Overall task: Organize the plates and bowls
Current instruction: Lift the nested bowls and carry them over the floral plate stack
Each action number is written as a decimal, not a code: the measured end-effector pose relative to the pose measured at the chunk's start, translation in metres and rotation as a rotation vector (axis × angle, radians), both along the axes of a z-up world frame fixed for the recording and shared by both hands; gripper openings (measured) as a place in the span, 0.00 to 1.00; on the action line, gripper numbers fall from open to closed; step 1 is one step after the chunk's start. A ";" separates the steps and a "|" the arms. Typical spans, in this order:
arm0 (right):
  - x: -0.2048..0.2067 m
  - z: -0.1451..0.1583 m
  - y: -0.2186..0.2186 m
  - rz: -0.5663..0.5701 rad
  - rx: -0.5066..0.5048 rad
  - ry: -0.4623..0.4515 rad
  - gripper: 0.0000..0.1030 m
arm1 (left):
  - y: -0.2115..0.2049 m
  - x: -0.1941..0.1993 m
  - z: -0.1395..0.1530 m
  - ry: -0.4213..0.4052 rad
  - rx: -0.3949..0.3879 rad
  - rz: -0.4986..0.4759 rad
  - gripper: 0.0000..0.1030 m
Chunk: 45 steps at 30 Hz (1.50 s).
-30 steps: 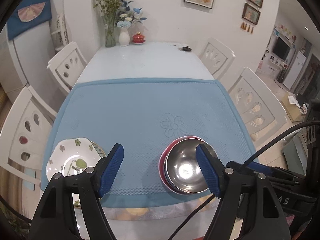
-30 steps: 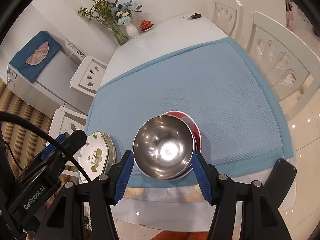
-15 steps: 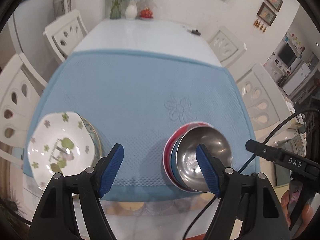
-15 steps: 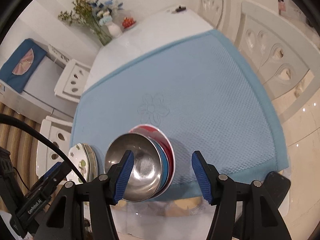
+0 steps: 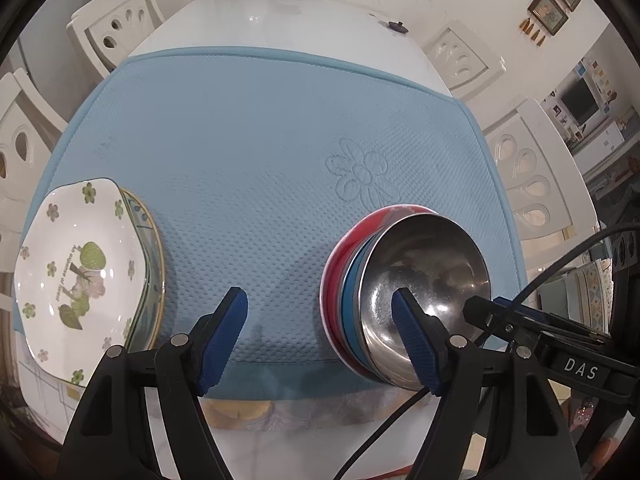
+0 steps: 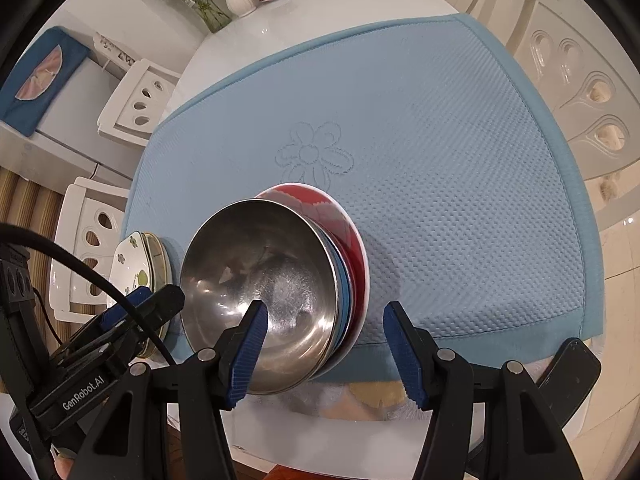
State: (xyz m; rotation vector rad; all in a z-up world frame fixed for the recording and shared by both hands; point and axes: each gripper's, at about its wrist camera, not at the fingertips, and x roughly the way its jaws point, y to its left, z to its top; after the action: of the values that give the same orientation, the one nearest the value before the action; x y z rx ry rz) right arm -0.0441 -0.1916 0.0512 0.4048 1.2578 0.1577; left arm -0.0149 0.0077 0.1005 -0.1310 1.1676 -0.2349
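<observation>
we hold both hand-held grippers, left [image 5: 318,328] and right [image 6: 322,344], wide and empty above the shiny steel bowl [image 6: 260,292] nested on blue and red bowls at the counter's near edge; best straddle its rim squarely.

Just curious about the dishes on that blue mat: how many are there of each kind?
Bowls, nested: 3 (steel bowl, blue bowl, red bowl)
Plates, stacked: at least 2 (flowered plate, gold-rimmed plate beneath)
Total: at least 5

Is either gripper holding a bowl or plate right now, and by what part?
Nothing is held. The left gripper and right gripper are open above the steel bowl.
</observation>
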 end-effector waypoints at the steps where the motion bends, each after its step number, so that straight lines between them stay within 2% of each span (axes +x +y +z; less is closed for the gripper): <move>1: 0.002 -0.001 0.002 0.002 -0.002 0.002 0.56 | -0.001 0.000 -0.001 0.002 0.000 0.000 0.71; 11: 0.012 -0.012 0.015 0.037 -0.030 0.023 0.56 | -0.004 0.008 -0.014 0.037 -0.027 -0.001 0.71; 17: 0.015 -0.026 0.009 0.026 0.014 0.060 0.56 | -0.004 0.014 -0.025 0.076 -0.076 0.003 0.71; 32: 0.022 -0.046 0.001 0.020 0.035 0.085 0.56 | 0.004 0.022 -0.045 0.140 -0.203 0.044 0.71; 37: 0.023 -0.050 0.001 0.031 0.079 0.056 0.56 | 0.011 0.025 -0.058 0.191 -0.287 0.062 0.71; 41: 0.024 -0.054 0.003 0.045 0.132 0.038 0.56 | 0.019 0.027 -0.077 0.272 -0.459 0.090 0.70; 42: 0.023 -0.055 0.003 0.046 0.137 0.036 0.56 | 0.020 0.027 -0.080 0.281 -0.474 0.097 0.69; 45: 0.022 -0.058 0.005 0.056 0.122 0.027 0.48 | 0.022 0.025 -0.087 0.297 -0.513 0.117 0.69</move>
State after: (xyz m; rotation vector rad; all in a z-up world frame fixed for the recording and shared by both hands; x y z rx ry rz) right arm -0.0221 -0.1868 -0.0072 0.4786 1.2905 0.2788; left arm 0.0103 0.0300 0.0135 -0.7024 1.3684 -0.4182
